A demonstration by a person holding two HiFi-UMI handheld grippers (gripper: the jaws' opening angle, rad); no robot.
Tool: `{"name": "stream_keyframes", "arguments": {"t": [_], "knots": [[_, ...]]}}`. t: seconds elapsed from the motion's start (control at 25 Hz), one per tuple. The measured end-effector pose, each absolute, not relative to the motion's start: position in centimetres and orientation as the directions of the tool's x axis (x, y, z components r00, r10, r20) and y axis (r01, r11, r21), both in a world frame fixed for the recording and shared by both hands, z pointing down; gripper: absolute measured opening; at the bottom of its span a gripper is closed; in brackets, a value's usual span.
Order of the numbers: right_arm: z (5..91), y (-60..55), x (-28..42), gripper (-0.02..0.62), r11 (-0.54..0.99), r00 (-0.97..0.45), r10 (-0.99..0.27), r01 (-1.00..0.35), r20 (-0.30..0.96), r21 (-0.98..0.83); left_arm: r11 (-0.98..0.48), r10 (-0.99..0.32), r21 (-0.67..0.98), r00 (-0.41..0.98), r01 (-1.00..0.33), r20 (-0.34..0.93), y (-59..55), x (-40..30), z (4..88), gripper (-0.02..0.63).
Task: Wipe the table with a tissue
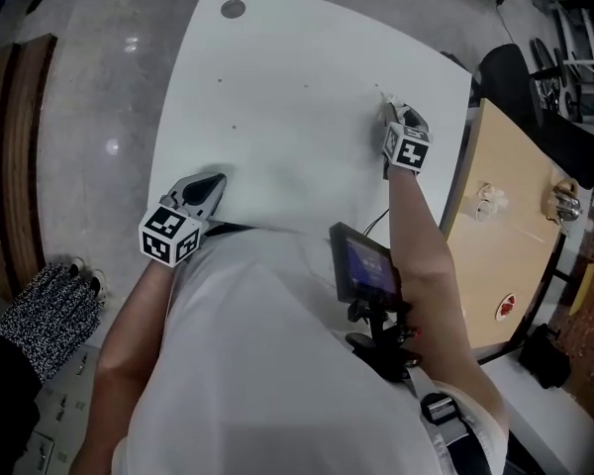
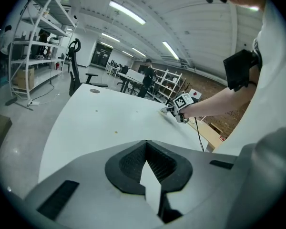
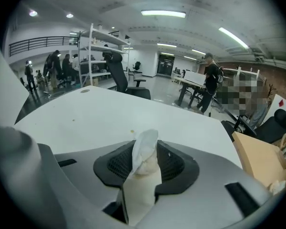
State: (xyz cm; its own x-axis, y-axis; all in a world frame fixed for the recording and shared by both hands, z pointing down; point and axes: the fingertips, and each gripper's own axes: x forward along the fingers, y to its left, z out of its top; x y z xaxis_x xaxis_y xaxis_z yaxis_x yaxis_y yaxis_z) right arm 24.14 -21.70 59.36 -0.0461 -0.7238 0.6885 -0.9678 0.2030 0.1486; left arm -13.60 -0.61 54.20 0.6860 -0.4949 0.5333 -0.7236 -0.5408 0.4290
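Fingers of right gripper (image 3: 145,163) clamp tissue (image 3: 147,142) over table (image 1: 277,97); left gripper (image 2: 147,162) fingers slightly apart, empty.

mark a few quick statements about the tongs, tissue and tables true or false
1. The right tongs grip a tissue. True.
2. The left tongs sit at the far edge of the white table. False: they are at its near edge, close to the person's body.
3. A bottle stands in the middle of the white table. False: only a few small specks show on it.
4. A tan table stands beside the white table on the person's right. True.
5. A round grey cap sits in the white table near its far corner. True.
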Motion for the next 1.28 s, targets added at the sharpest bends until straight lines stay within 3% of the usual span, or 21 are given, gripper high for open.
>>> {"name": "stream_keyframes", "arguments": {"t": [0.32, 0.72, 1.0, 1.28], "knots": [[60.4, -26.1, 25.6, 0.128, 0.199, -0.045, -0.736, -0.968, 0.675, 0.152, -0.483, -0.503, 0.433, 0.646, -0.761, 0.573, -0.6, -14.4, 55.0, 0.005], [60.9, -26.5, 23.0, 0.124, 0.305, 0.016, -0.729, -0.887, 0.684, 0.346, -0.462, -0.497, 0.444, 0.639, -0.768, 0.587, -0.6, -14.4, 55.6, 0.005], [60.9, -26.5, 20.6, 0.123, 0.35, -0.048, -0.735, -0.881, 0.676, 0.318, -0.472, -0.496, 0.442, 0.644, -0.763, 0.582, -1.0, -14.0, 55.5, 0.005], [61.1, -24.3, 14.2, 0.123, 0.522, -0.205, -0.693, -0.804, 0.691, 0.285, -0.474, -0.51, 0.434, 0.64, -0.766, 0.574, -0.9, -14.0, 55.3, 0.005]]}}
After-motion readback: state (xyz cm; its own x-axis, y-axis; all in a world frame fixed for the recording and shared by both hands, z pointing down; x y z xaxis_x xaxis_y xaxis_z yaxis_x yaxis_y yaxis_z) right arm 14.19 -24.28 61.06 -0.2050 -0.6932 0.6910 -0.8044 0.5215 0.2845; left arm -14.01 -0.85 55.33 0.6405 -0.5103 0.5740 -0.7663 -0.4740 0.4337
